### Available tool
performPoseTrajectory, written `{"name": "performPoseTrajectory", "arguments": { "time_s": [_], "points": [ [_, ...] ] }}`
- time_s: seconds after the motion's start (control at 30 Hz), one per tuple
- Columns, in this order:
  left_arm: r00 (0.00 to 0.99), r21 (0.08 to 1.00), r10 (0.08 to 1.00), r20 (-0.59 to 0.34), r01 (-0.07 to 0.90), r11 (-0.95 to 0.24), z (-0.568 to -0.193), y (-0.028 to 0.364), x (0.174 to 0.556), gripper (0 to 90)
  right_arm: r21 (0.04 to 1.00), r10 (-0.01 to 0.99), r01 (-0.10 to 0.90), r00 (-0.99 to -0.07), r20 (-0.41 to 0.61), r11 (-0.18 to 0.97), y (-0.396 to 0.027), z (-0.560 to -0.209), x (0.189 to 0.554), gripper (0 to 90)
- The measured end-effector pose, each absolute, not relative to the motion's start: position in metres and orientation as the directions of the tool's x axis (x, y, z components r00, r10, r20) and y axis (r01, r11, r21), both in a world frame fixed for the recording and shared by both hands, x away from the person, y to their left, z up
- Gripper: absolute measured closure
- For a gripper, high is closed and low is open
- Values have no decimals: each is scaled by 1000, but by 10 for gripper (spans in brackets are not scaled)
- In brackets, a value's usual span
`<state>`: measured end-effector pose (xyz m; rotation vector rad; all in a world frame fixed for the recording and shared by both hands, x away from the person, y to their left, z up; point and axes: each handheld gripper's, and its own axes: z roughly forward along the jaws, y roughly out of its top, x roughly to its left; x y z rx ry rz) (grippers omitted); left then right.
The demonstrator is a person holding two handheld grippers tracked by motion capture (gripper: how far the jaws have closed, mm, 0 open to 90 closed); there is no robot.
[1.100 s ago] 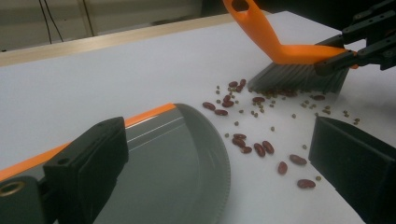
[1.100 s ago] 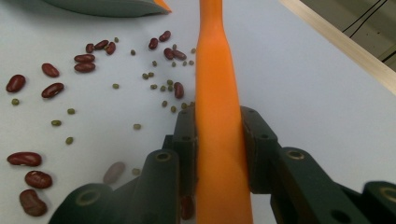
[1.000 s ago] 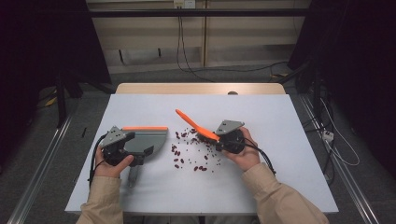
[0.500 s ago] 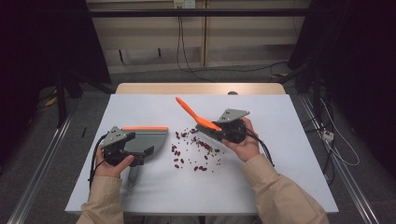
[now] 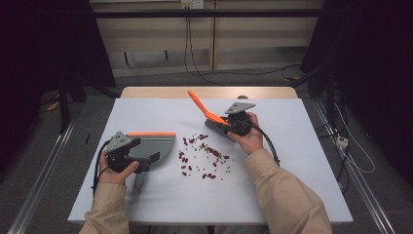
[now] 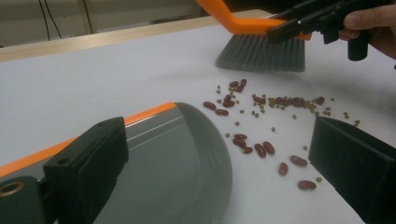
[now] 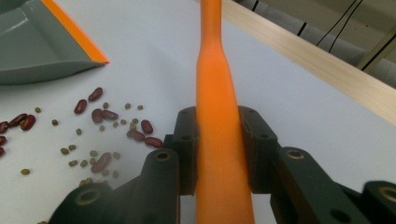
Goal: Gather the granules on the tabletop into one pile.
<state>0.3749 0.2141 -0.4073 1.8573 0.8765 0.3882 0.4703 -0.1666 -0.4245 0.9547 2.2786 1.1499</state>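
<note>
A grey dustpan (image 5: 155,146) with an orange lip lies on the white table at the left. My left gripper (image 5: 147,149) reaches over it with its jaws wide apart. In the left gripper view, one jaw stands by the orange lip of the dustpan (image 6: 177,172). The other jaw stands clear of the pan's toothed edge, over the beans (image 6: 261,149). Red and small green beans (image 5: 202,156) are scattered mid-table. My right gripper (image 5: 228,125) is shut on the orange brush (image 5: 199,105) handle (image 7: 217,107). The brush's grey bristles (image 6: 259,53) are just beyond the beans.
The table (image 5: 302,185) has bare room to the right and near the front edge. A wooden strip (image 5: 209,92) runs along its far side. Cables lie on the floor beyond and to the right.
My right gripper has carried the brush away from the person, toward the table's far side and off the bean patch. The left gripper and the dustpan have stayed put.
</note>
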Motion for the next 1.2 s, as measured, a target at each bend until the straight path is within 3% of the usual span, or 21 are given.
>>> {"name": "performPoseTrajectory", "arguments": {
  "time_s": [0.1, 0.2, 0.27, 0.43, 0.67, 0.97, 1.2],
  "points": [
    [683, 887, 720, -119, 399, -232, -407, 215, 375, 46, 818, 749, 440, -663, 18, 370, -169, -426, 471, 703],
    [683, 887, 721, -118, 399, -233, -407, 215, 376, 46, 808, 762, 491, -642, 81, 328, -172, -423, 474, 628],
    [681, 887, 722, -123, 402, -228, -408, 214, 375, 46, 795, 782, 501, -621, 55, 342, -170, -420, 477, 619],
    [683, 884, 721, -119, 403, -236, -408, 214, 376, 47, 766, 797, 541, -600, 64, 346, -164, -421, 486, 697],
    [681, 887, 722, -121, 400, -229, -408, 215, 376, 47, 741, 777, 555, -625, 72, 378, -160, -418, 488, 712],
    [678, 888, 726, -120, 400, -228, -408, 216, 376, 47, 817, 742, 473, -665, 85, 330, -151, -418, 494, 712],
    [672, 886, 730, -125, 406, -223, -408, 217, 377, 47, 838, 672, 344, -740, -36, 424, -131, -424, 510, 712]
  ]
}}
